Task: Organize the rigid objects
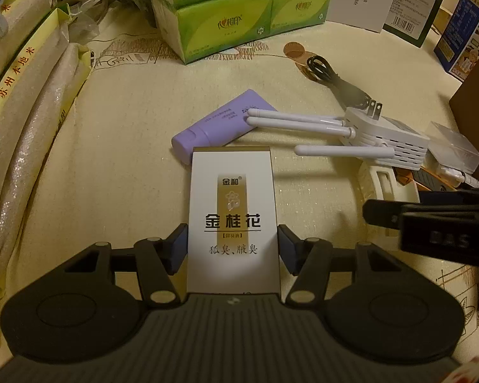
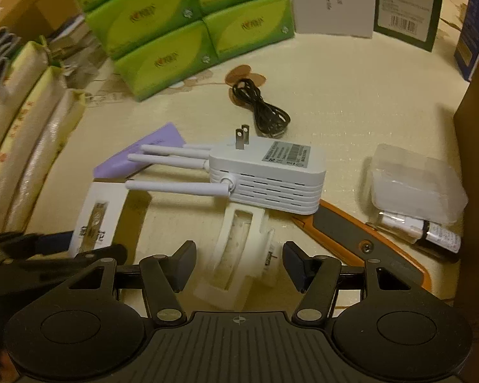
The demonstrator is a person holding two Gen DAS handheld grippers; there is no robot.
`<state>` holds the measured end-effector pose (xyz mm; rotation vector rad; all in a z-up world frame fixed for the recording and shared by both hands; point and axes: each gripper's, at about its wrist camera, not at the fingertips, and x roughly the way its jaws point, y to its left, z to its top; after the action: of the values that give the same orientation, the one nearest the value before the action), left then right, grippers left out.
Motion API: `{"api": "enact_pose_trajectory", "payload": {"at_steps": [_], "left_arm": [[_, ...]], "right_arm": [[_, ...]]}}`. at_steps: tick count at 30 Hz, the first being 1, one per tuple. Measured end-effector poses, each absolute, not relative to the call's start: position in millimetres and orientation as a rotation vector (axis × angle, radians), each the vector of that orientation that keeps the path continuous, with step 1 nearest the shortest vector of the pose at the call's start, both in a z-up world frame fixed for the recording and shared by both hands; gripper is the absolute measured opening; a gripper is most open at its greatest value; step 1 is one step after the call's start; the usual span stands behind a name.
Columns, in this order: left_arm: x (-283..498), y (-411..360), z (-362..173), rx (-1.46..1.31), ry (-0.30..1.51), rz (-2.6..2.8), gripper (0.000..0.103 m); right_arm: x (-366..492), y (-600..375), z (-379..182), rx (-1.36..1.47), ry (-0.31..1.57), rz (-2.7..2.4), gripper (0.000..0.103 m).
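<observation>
Between the left gripper's (image 1: pixel 232 244) blue pads stands a white rectangular carton with a gold stripe (image 1: pixel 233 210); its sides lie against the pads, jaws about half spread, gripping it. Right gripper (image 2: pixel 239 263) hangs half open with a white plastic bracket (image 2: pixel 239 252) between its jaws, pads clear of it. Beyond lie a white plug-in router with three antennas (image 2: pixel 265 178), a lilac tube (image 1: pixel 220 127) and a coiled black cable (image 2: pixel 258 108) on the cream cloth (image 1: pixel 127 159).
</observation>
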<state>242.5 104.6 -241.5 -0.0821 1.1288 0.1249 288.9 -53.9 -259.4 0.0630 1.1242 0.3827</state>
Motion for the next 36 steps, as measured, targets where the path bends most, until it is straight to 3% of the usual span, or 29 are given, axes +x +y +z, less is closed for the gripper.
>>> {"api": "enact_pose_trajectory", "payload": {"at_steps": [2,3,10,21,36], "left_arm": [[246,104,-245,-0.083,1.137,0.126,0.055],[248,104,-247,-0.082,1.143,0.126,0.055],[245,100,-251,-0.077,1.155,0.12,0.055],[214,79,-229,-0.057,1.149,0.098,0.055],[189,22,-137,-0.038,1.034,-0.033,0.055]], "right_arm": [[290,-52,-265,0.058,1.131,0.37,0.054],[290,-51,-266,0.046,1.132,0.363,0.047],[277,-53,-265,-0.023,1.116,0.401,0.042],[239,-77,-238,0.028,1.115,0.421,0.041],[183,-146,-150,0.139,0.973,0.368,0.041]]}}
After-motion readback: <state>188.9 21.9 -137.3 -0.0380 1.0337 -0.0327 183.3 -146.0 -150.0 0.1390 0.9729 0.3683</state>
